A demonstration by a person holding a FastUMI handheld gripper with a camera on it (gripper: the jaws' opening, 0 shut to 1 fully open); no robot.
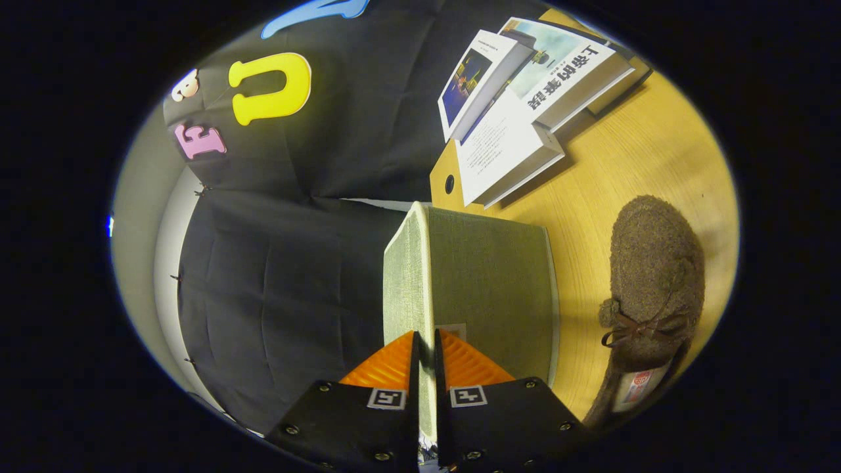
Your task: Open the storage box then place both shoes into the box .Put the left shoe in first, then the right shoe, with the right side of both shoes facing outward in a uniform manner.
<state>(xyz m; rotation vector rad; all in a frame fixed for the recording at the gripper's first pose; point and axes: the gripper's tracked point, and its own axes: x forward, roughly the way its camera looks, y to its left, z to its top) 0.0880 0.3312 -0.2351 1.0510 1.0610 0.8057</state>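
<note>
The view is rolled on its side, so the wooden table (644,157) runs up one flank of the scene. The gripper (426,355) has its two orange ribbed fingers (387,364) drawn close together on the thin edge of the grey fabric lid (486,282) of the storage box, one finger on each face of the panel, so the jaws are clamped on the lid. The lid stands out from between the fingers and reaches ahead of them, its pale narrow edge turned toward the camera. Beside the lid, a brown fuzzy shoe (654,282) with a small bow lies on the table, apart from the lid. Beyond the lid, a few books (519,98) lie stacked and overlapping on the table.
</note>
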